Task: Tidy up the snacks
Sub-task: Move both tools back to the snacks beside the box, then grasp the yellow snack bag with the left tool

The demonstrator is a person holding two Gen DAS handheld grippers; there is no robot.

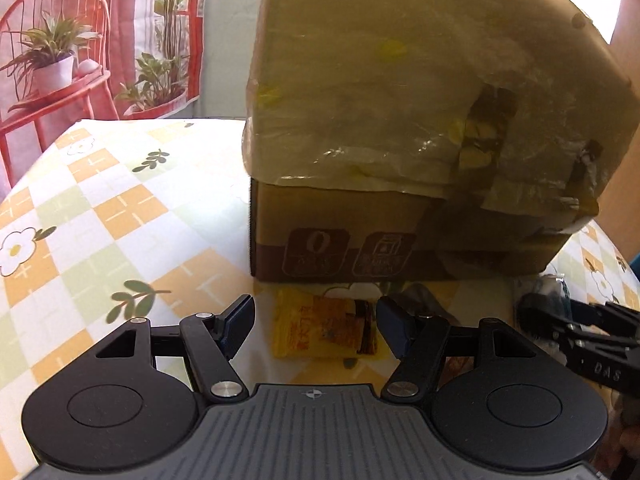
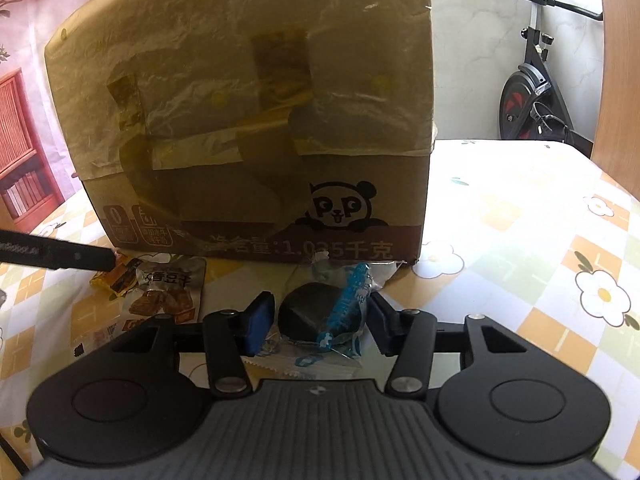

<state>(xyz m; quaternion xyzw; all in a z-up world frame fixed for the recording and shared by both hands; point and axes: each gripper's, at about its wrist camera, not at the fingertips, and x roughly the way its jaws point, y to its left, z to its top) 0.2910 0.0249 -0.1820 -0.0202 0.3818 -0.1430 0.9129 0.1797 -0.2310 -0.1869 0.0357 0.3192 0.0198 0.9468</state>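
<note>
A taped cardboard box [image 1: 400, 120] stands on the table; in the right wrist view it [image 2: 248, 120] shows a panda print. My left gripper [image 1: 316, 326] is open, its jaws on either side of a yellow snack packet [image 1: 320, 330] lying in front of the box. My right gripper [image 2: 316, 322] is open around a dark round snack in a clear blue-printed wrapper [image 2: 324, 316]. A tofu snack packet [image 2: 168, 294] and the yellow packet [image 2: 114, 274] lie to its left, where a left gripper finger [image 2: 60, 258] reaches in.
The table carries a checked flower-print cloth [image 1: 100, 208]. The right gripper [image 1: 588, 336] shows at the right edge of the left wrist view. An exercise bike [image 2: 532, 80] stands beyond the table. A printed backdrop [image 1: 80, 40] hangs at the back left.
</note>
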